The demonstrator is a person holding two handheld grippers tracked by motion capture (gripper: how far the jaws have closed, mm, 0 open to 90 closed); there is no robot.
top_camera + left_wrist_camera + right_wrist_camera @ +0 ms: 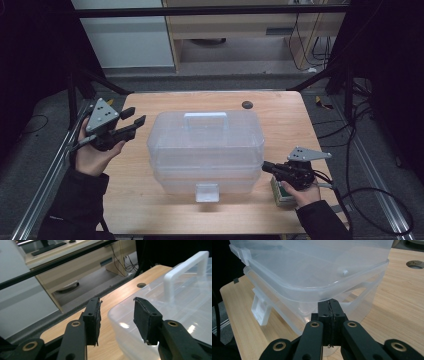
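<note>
High view | storage box (205,150): clear plastic, lid closed, white handle (205,120)

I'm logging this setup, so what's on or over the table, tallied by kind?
Clear plastic storage box: 1
Handheld grippers, left gripper and right gripper: 2
Small green-and-white carton under the right hand: 1
Total: 4
</note>
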